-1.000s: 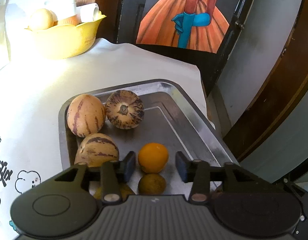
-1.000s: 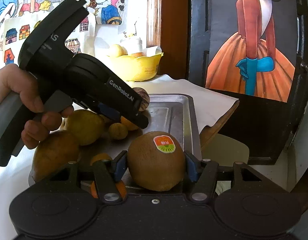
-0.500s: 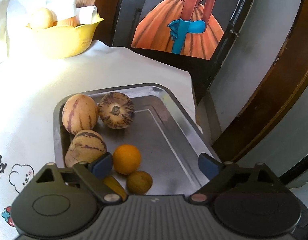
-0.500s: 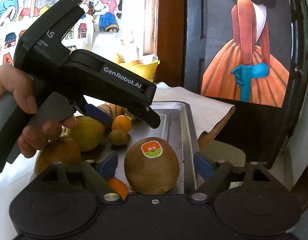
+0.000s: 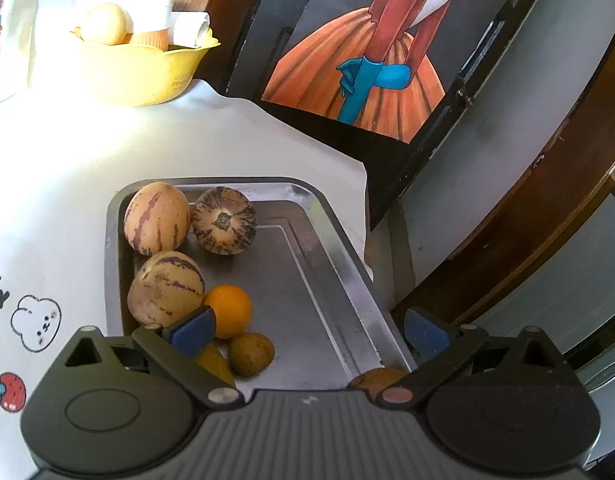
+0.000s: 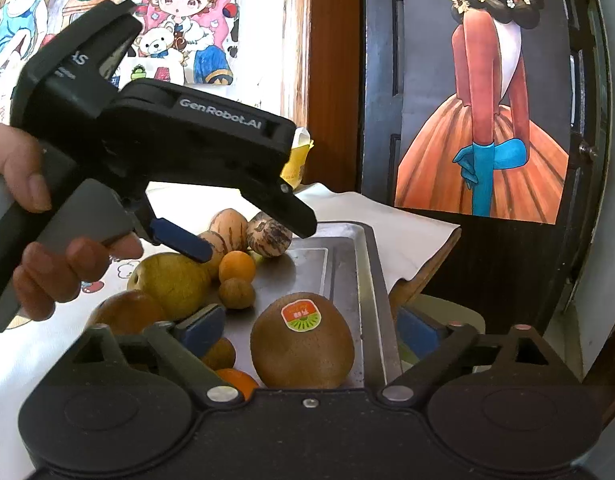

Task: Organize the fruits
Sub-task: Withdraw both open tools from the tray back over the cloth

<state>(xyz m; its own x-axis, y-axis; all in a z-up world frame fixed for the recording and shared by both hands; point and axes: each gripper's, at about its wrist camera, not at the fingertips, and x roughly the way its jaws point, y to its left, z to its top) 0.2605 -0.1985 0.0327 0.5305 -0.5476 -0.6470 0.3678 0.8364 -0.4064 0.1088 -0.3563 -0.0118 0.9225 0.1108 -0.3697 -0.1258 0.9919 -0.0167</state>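
A steel tray [image 5: 327, 248] on the white cloth holds three striped melons [image 5: 157, 216], an orange [image 5: 229, 310] and a small brown fruit [image 5: 251, 354]. My left gripper [image 5: 309, 332] hangs above the tray's near end, its jaws opening wide, with nothing between them; the orange sits just beside its left pad [image 5: 193, 330]. In the right wrist view a brown kiwi [image 6: 303, 340] with a sticker rests on the tray [image 6: 371, 280]. My right gripper [image 6: 309, 330] straddles it, jaws opening, pads clear of its sides. A hand holds the left gripper [image 6: 243, 236] over the fruit.
A yellow bowl [image 5: 139, 68] with round items stands at the table's back left. A yellow pear [image 6: 171, 284] and a brown fruit [image 6: 127, 314] lie at the tray's left side. The table edge drops off right of the tray, before a dark door [image 6: 487, 260].
Both grippers have gone from narrow to wide. The left one let go of the orange and drew back and up. The right one let go of the kiwi, which stays on the tray.
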